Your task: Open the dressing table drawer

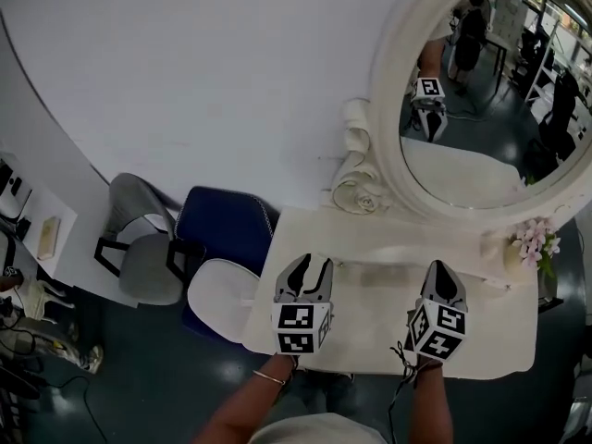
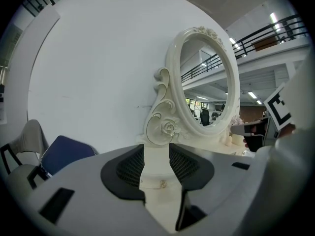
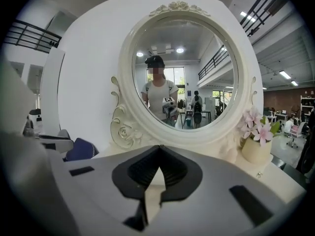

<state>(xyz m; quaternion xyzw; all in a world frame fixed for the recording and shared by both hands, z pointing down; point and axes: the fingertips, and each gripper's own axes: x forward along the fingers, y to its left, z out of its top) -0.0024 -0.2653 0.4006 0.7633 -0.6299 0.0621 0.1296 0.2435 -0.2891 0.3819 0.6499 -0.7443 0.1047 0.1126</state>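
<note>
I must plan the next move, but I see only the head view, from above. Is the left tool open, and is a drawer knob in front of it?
Observer: Yes, it is open. In the left gripper view, the left tool has its jaws apart and grips nothing.
Operator: And the knob?
Observer: A small gold knob shows in the gap between those jaws and appears clear of both.
Operator: What about the right tool?
Observer: In the right gripper view, the right tool has its jaw tips together, with nothing between them.
</note>
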